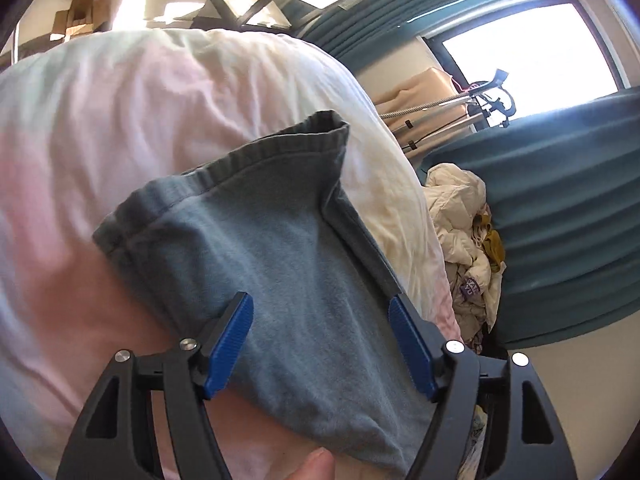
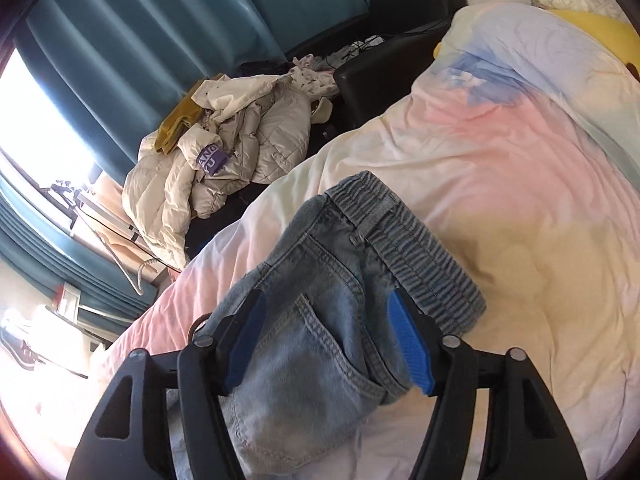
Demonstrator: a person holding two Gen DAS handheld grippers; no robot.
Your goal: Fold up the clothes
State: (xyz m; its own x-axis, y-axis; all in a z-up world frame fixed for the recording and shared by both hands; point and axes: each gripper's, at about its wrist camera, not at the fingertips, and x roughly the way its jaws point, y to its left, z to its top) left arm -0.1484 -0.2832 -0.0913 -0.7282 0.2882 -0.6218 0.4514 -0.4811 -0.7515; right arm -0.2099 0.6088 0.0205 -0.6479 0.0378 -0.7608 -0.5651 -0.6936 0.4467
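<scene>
A pair of light blue jeans lies on the pastel bedspread (image 2: 500,152). In the left wrist view I see a folded leg end with its hem (image 1: 272,216). My left gripper (image 1: 320,312) is open, its blue pads either side of that denim just above it. In the right wrist view I see the elastic waistband (image 2: 404,232) and a back pocket (image 2: 320,344). My right gripper (image 2: 324,312) is open, straddling the jeans near the pocket.
A heap of cream quilted jackets (image 2: 224,148) lies on a black chair (image 2: 384,68) beside the bed. Teal curtains (image 2: 152,40) and a bright window (image 1: 532,52) stand behind. A fingertip (image 1: 316,464) shows at the bottom edge. A yellow pillow (image 2: 592,32) lies at the bed's far end.
</scene>
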